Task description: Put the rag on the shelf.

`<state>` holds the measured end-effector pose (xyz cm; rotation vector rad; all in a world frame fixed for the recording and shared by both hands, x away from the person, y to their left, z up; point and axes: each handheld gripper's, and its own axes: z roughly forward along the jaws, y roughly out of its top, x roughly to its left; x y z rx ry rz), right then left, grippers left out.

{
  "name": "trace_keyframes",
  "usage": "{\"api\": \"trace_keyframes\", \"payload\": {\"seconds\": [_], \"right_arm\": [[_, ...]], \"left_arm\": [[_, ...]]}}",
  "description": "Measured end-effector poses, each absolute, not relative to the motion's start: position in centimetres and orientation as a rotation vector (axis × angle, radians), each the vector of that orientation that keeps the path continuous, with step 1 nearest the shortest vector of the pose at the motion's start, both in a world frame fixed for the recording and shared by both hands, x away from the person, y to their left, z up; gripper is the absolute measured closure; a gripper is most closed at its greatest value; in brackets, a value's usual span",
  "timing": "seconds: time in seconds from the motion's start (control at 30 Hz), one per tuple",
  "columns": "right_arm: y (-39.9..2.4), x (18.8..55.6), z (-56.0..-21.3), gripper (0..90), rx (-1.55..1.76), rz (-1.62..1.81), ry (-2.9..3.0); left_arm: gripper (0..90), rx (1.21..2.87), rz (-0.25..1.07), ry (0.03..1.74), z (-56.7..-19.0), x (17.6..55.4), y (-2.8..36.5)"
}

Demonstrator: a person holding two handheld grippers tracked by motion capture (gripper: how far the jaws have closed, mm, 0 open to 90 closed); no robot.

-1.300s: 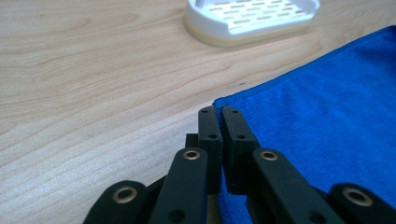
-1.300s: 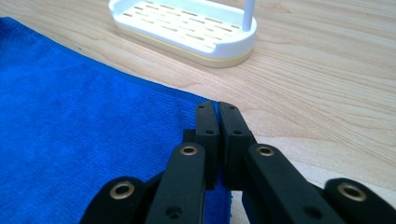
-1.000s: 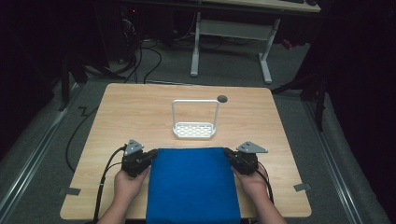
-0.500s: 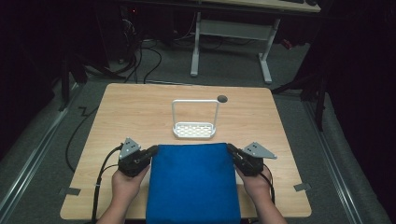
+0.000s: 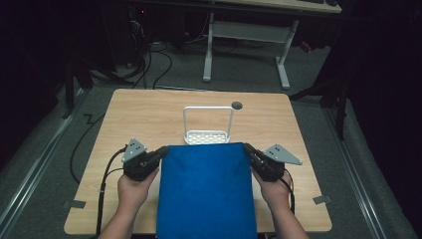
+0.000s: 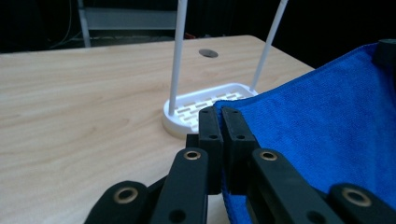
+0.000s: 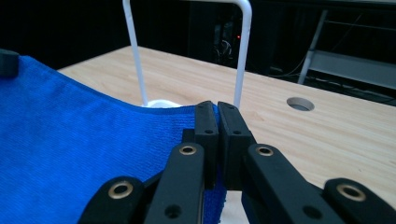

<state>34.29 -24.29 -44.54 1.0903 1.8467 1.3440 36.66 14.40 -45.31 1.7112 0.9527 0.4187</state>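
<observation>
High view: left gripper and right gripper each pinching far corner of blue cloth, jaws fully closed, holding it taut low centre, probably for draping over white rack on worktop.

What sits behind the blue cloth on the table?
A white rack stands just past the blue cloth, its hoop and slotted base visible. The base's near edge is covered by the cloth, as is the table beneath it.
</observation>
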Motion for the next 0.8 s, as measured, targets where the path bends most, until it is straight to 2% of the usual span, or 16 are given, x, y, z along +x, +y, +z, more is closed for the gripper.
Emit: {"api": "trace_keyframes", "payload": {"seconds": [0.4, 0.8], "right_arm": [[-24.8, 36.6, -41.3, 88.3, 1.067, 1.389, 1.758], [-24.5, 36.4, -38.3, 88.4, 1.013, 1.427, 1.687]], "left_arm": [[87.9, 1.665, 0.479, 0.938, -42.0, 39.3, 14.4], [88.0, 1.608, 0.552, 0.886, -38.0, 39.4, 14.5]]}}
